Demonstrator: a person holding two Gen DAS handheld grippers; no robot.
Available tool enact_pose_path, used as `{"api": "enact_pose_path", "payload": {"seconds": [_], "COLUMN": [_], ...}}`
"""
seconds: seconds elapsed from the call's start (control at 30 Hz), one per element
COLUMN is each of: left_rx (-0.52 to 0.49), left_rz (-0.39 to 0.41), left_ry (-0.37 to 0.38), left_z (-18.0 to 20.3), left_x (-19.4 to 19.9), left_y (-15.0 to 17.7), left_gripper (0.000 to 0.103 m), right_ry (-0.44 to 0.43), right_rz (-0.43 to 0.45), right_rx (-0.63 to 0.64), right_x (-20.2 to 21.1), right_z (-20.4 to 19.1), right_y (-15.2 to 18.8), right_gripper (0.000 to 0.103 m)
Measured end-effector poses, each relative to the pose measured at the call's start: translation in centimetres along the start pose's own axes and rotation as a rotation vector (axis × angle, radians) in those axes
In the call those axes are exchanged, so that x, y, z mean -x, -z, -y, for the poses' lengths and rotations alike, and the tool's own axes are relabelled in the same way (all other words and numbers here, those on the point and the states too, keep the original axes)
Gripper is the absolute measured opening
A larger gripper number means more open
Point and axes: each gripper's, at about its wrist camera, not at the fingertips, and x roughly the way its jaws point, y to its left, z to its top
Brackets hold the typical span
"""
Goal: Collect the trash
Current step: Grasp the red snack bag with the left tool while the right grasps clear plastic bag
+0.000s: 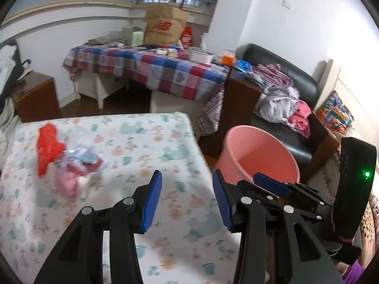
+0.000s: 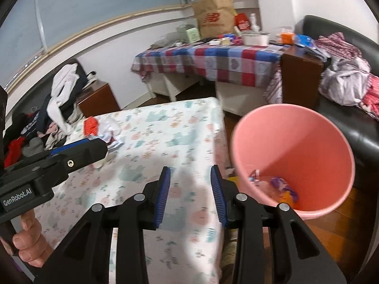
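Trash (image 1: 68,158) lies heaped at the left of the floral table (image 1: 132,189). Only the right wrist view shows wrappers (image 2: 277,184) inside the pink bin (image 2: 293,156) beside the table edge. Left gripper (image 1: 187,201) and right gripper (image 2: 190,196) both gape, holding nothing.

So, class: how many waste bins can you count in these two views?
1: the pink bin stands on the floor right of the floral-covered table, in front of the black sofa. Others may be hidden outside the views.

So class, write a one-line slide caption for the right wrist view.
Open right tongs hover over the floral table, beside a pink bin already holding wrappers.
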Motion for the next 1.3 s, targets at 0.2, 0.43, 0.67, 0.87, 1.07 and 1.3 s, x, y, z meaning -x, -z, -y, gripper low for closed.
{"api": "enact_pose_path", "payload": {"seconds": [0.2, 0.43, 0.67, 0.87, 1.07, 1.3], "left_rx": [0.062, 0.189, 0.340, 0.383, 0.416, 0.417], "left_rz": [0.021, 0.038, 0.042, 0.016, -0.031, -0.124], "left_ry": [-0.083, -0.188, -0.290, -0.326, -0.325, -0.381], "left_z": [-5.0, -12.2, -19.3, -22.5, -24.3, -25.9], "left_x": [1.6, 3.2, 3.3, 1.3, -2.8, -7.1], "left_y": [0.8, 1.6, 1.6, 0.7, -1.2, -1.1], "left_gripper": [0.044, 0.047, 0.047, 0.048, 0.056, 0.057], "right_ry": [-0.038, -0.078, -0.137, -0.225, -0.311, -0.375], "right_rz": [-0.026, -0.046, -0.072, -0.110, -0.141, -0.201], "right_rx": [0.058, 0.110, 0.153, 0.153, 0.113, 0.120], "right_x": [-1.7, -3.7, -6.4, -9.0, -11.7, -15.7], "right_z": [-3.3, -6.0, -8.6, -10.4, -11.6, -13.9], "right_y": [-0.5, -1.4, -3.5, -5.6, -7.7, -10.2], "right_gripper": [0.036, 0.036, 0.036, 0.036, 0.049, 0.057]}}
